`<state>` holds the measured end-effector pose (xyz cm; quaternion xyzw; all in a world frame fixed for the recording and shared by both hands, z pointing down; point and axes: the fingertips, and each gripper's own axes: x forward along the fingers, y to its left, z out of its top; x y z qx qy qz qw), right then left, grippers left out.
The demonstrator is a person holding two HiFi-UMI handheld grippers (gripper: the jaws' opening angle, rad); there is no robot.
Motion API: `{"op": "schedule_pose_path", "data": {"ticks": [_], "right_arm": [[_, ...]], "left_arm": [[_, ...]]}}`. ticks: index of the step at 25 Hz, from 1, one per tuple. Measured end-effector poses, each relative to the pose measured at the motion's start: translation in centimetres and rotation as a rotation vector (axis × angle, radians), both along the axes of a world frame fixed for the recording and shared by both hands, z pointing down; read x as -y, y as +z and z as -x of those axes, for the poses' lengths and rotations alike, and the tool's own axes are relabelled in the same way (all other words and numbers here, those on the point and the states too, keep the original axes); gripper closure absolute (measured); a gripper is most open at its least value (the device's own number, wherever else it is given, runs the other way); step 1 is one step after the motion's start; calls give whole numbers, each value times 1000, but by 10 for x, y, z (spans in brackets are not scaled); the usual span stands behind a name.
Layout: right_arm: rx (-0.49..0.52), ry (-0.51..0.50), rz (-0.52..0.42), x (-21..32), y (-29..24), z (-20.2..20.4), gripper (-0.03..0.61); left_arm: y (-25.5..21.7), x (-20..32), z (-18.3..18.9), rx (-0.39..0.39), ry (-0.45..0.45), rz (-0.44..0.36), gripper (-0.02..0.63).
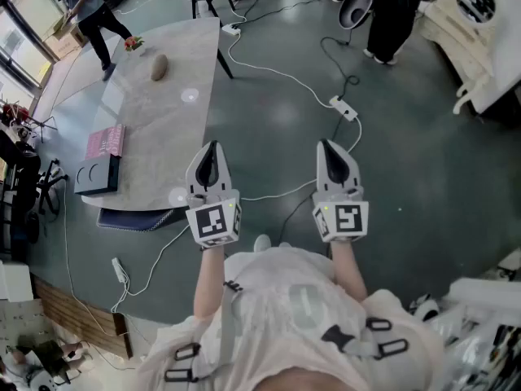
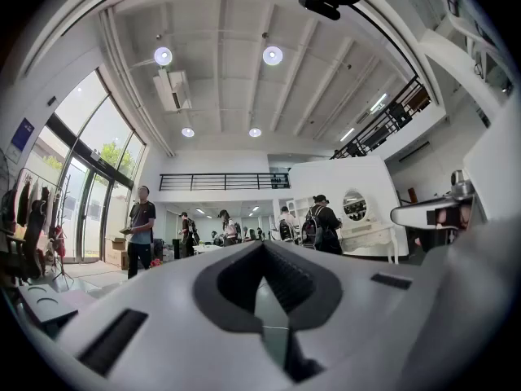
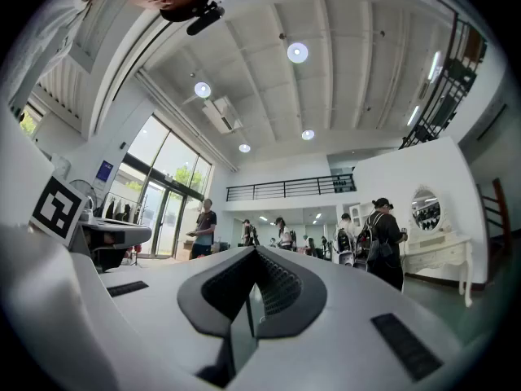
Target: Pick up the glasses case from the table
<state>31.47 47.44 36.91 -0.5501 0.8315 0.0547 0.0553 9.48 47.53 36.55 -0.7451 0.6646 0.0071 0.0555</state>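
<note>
We held our left gripper [image 1: 213, 149] and right gripper [image 1: 327, 147] closed and empty, near the grey table [image 1: 155, 129].

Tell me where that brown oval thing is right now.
In the head view, the brown oval thing lies on the grey table at upper left, beyond the pink book.

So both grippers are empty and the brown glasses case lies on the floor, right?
No: the glasses case lies on the grey table, not the floor; the head view shows it. The left gripper and right gripper are indeed empty, jaws shut.
</note>
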Motion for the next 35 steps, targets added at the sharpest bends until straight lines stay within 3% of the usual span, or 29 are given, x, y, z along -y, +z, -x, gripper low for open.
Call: {"op": "schedule_pose_path", "data": {"ticks": [5,13,15,19,20,25,32,35], "right_arm": [[71,28,-114,-5,-26,2,577],[127,-1,-124,-11,-29,-7,577],[199,-54,-137,-13,-30,-9,577],[440,-182,-148,-14,-32,-21,577],[433,-188,-134,-12,-31,-20,577],[178,-132,-161,-16,-22,-18,577],[74,-92,-178,-23,-20,-27,577],[70,-50,-151,-14,-12,-42,577]], "left_arm": [[-2,1,12,43,-10,-3,611],[1,-8,12,17,-34,3,611],[-3,-8,12,15,-33,-4,611],[-6,-7,8,17,-24,-11,611],[-5,-6,5,19,-21,-11,611],[0,-7,-8,23,-6,0,611],[4,-15,-21,28,-8,-17,611],[3,-17,-31,-41,66,-50,611]]}}
